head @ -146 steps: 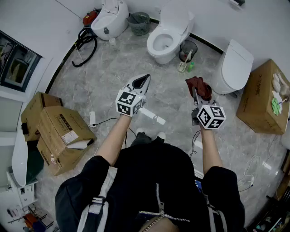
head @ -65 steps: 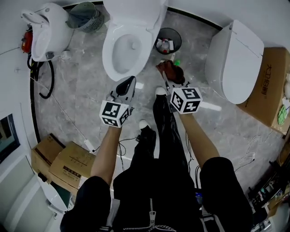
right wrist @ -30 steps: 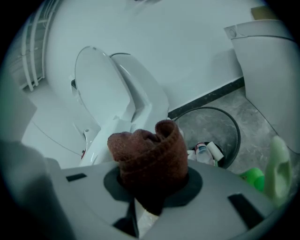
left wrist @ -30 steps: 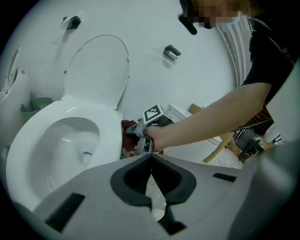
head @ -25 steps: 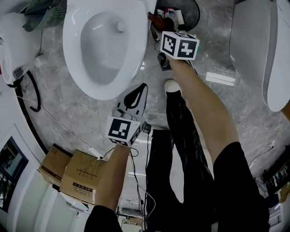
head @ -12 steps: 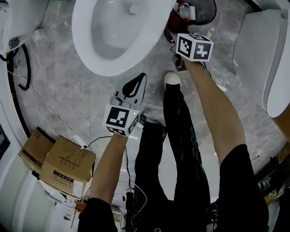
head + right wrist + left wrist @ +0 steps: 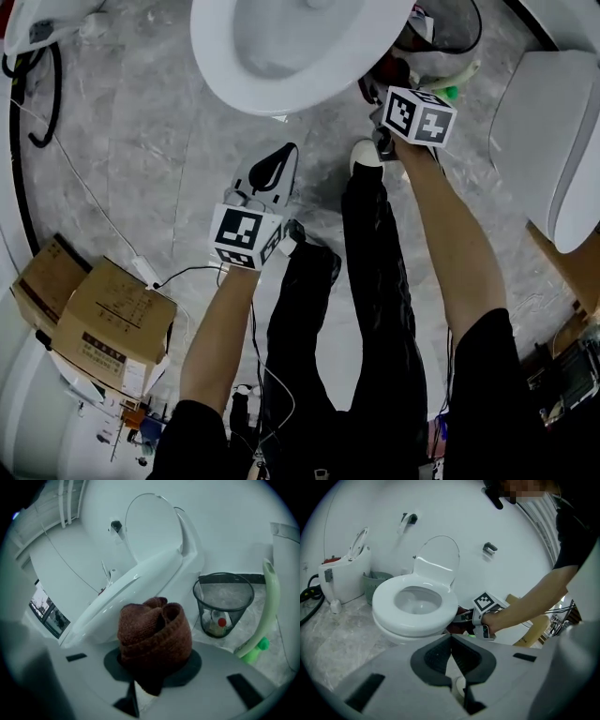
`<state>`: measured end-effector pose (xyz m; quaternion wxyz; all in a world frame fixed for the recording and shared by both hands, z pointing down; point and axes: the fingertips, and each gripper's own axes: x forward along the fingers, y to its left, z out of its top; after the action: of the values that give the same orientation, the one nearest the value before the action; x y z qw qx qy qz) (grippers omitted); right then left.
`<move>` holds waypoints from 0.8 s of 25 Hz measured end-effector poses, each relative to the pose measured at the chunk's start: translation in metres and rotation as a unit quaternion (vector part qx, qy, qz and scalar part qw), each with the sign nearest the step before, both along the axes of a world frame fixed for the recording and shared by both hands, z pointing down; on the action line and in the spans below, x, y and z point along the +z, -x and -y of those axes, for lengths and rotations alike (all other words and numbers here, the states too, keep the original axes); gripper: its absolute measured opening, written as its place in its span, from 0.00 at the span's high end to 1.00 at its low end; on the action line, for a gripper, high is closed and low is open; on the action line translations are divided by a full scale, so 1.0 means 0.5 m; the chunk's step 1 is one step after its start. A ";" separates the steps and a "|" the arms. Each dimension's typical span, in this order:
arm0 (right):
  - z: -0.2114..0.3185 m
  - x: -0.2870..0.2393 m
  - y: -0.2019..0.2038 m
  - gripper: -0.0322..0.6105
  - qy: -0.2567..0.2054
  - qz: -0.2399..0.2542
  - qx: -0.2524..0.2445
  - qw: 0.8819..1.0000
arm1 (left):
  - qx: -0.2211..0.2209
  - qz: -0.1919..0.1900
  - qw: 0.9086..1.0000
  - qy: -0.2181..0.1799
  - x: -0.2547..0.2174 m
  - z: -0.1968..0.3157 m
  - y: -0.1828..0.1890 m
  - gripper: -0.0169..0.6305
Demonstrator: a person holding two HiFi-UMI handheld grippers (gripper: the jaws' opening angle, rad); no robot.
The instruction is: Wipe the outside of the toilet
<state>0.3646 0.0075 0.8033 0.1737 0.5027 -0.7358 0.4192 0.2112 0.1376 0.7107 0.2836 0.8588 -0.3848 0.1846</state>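
Note:
The white toilet fills the top of the head view, with its lid raised in the left gripper view. My right gripper is shut on a bunched brown cloth, and it sits low at the bowl's right side, just under the rim. The left gripper view shows the cloth close against the bowl. My left gripper hangs shut and holds nothing, in front of the bowl and clear of it; its pads meet at the tip.
A wire waste bin and a green brush handle stand right of the toilet. Another white toilet is at far right. Cardboard boxes and floor cables lie at left. The person's legs and shoe stand between my grippers.
The person has walked up to the toilet. My right gripper has carried the cloth forward to the bowl's right side. The left gripper stays shut, trailing in front of the bowl.

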 end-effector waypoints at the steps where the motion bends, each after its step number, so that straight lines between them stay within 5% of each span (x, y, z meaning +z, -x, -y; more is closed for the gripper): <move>1: -0.012 0.000 0.013 0.84 0.001 0.000 -0.002 1.000 | -0.004 0.000 1.000 -0.001 0.001 -0.005 0.016 0.96; 20: -0.185 0.034 0.318 0.83 0.037 0.011 -0.070 0.997 | -0.086 0.009 0.996 0.008 0.027 -0.119 0.270 0.96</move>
<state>0.2055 0.1000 0.8202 0.2131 0.4388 -0.7549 0.4384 0.0763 0.1972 0.7240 0.3024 0.8183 -0.4583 0.1699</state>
